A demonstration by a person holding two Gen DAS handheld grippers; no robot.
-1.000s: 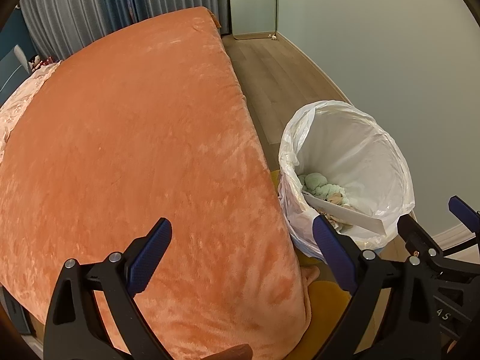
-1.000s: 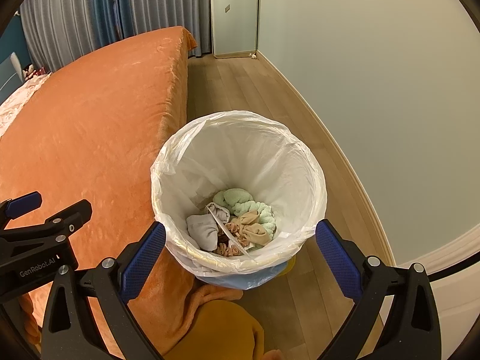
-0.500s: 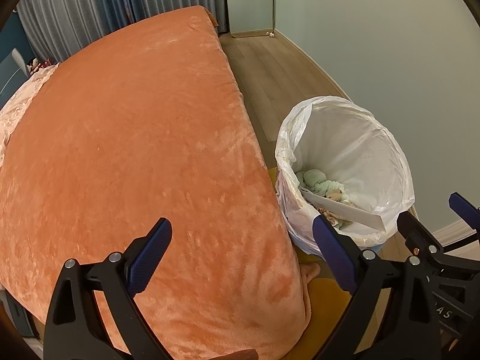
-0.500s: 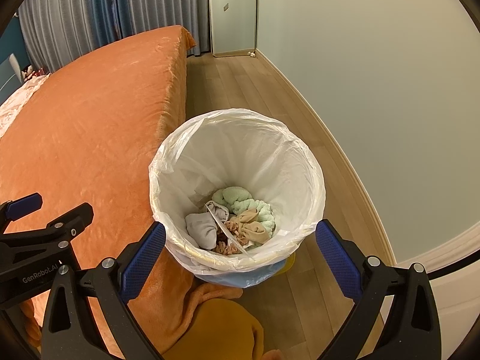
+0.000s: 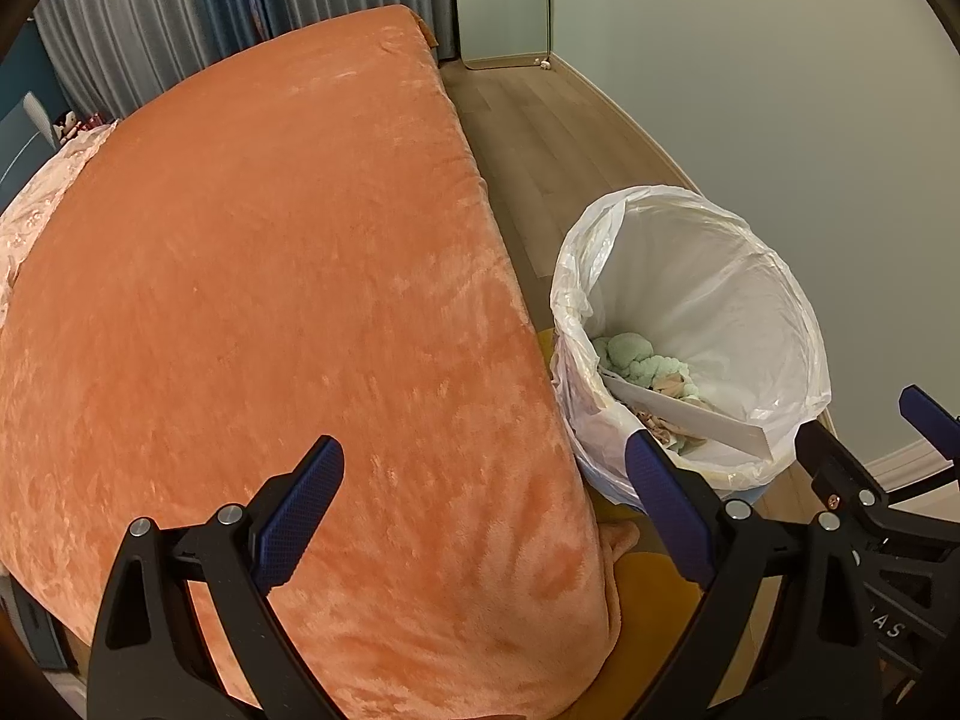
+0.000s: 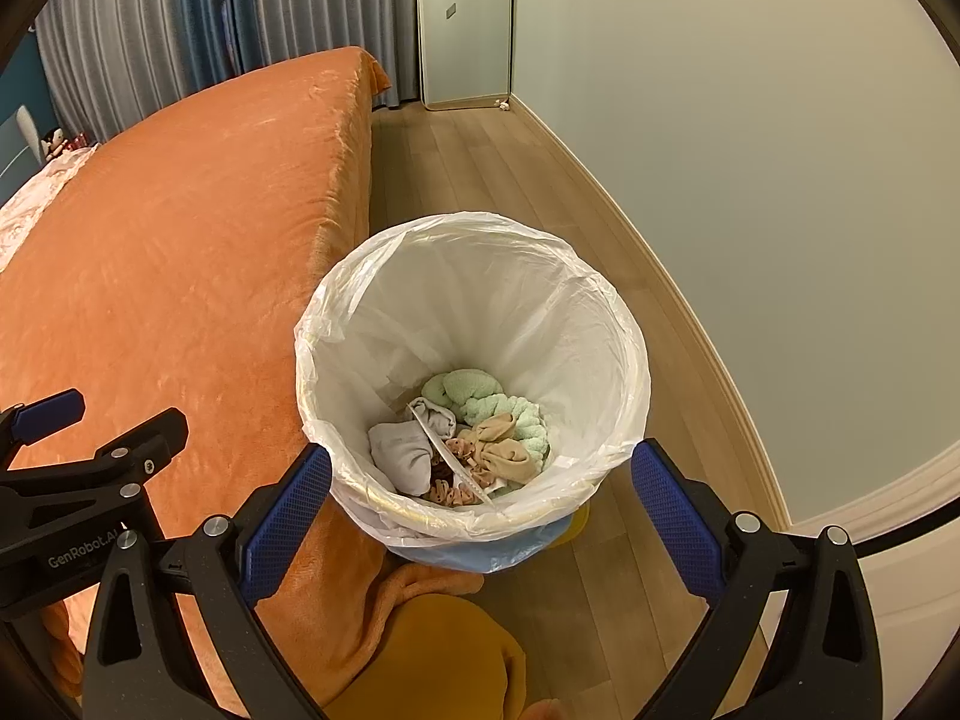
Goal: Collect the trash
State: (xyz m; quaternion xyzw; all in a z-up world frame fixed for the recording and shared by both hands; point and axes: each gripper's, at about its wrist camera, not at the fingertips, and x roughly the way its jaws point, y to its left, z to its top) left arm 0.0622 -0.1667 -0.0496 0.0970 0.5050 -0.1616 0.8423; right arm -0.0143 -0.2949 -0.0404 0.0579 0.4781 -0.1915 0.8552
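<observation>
Right wrist view is looking straight down into the trash bin (image 6: 474,546), which is standing on the wooden floor (image 6: 480,174) just beside the edge of the bed; a white plastic liner (image 6: 480,300) is folding out over its rim, and a blue wall is showing below the liner; inside, a pale green fuzzy cloth (image 6: 486,402) is lying toward the far side, a grey sock (image 6: 399,456) toward the bed side, beige and pink crumpled fabric (image 6: 498,456) between them, and a thin white flat piece (image 6: 447,456) is slanting across the pile; the right gripper (image 6: 480,492) is hovering above the near rim with its blue-padded fingers (image 6: 288,516) spread wide and holding nothing; the left gripper (image 5: 483,510) is hanging over the orange blanket (image 5: 270,300), its fingers (image 5: 297,516) likewise standing well apart and empty, and in its view the bin (image 5: 690,324) is sitting to the right, its liner touching the blanket's side; the blanket is covering the bed and draping down to the floor near the bin; something mustard-yellow (image 6: 444,660) is lying below the bin's near side, partly hidden; a pale wall (image 6: 750,180) with a baseboard is running along the far side of the floor; grey-blue curtains (image 6: 240,18) are hanging beyond the bed
</observation>
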